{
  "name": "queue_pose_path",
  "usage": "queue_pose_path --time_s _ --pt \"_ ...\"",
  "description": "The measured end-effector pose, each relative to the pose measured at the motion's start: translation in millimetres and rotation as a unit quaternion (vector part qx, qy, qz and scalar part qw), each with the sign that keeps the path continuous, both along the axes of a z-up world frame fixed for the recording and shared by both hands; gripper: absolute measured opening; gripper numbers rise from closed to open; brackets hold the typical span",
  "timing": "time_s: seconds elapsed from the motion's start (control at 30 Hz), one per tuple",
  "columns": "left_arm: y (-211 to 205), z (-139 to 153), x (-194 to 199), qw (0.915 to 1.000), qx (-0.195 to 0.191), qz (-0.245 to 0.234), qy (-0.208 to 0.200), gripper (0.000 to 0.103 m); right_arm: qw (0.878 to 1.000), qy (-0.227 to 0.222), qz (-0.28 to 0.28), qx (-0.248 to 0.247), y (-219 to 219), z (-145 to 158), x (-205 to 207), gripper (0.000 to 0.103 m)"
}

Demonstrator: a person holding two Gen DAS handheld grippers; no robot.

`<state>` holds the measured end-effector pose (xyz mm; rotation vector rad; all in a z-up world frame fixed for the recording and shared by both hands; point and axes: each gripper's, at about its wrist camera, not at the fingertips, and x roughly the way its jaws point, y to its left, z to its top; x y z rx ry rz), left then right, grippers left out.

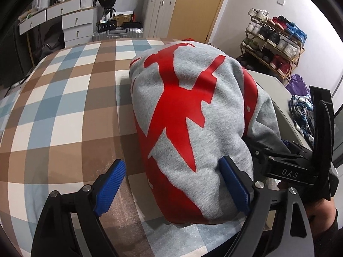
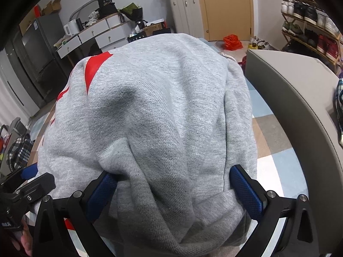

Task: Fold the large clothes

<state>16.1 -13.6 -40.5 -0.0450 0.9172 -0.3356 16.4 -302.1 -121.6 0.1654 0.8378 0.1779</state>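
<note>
A grey sweatshirt with a large red print lies folded in a narrow bundle on the checked bed cover. My left gripper is open; the near end of the bundle lies between its blue pads, against the right pad. The right gripper's black body shows at the sweatshirt's right side. In the right wrist view the grey sweatshirt fills the frame. My right gripper is open, with bunched grey fabric between its blue pads. The left gripper's body shows at far left.
A grey headboard or ledge runs along the bed's right side. White drawers, suitcases, a wooden door, a shoe rack, a dark fridge and a red bag stand around the room.
</note>
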Motion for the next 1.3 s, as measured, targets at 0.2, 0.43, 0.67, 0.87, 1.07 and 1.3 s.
queue_pose_path --time_s 0.2,0.43,0.67,0.87,1.07,1.3 --pt "-1 25 -17 0.9988 0.022 -0.029 -0.032 0.087 0.999 -0.021 -0.028 0.026 -16 15 -9 0.103" --pt "13 36 -26 0.9936 0.052 -0.059 -0.081 0.087 0.991 -0.084 -0.060 0.079 -40 72 -14 0.103" --pt "34 27 11 0.9969 -0.026 -0.041 -0.062 0.087 0.996 -0.071 0.044 -0.005 21 136 52 0.103" --pt "27 19 20 0.9918 -0.096 -0.070 -0.048 0.087 0.982 0.031 0.080 -0.168 77 110 147 0.103" --pt "12 -3 32 0.9859 -0.134 -0.096 0.025 0.087 0.938 0.130 0.115 -0.300 88 44 194 0.103" --pt "9 -7 35 0.9866 -0.126 -0.102 0.016 0.087 0.942 0.133 0.116 -0.285 69 20 222 0.103"
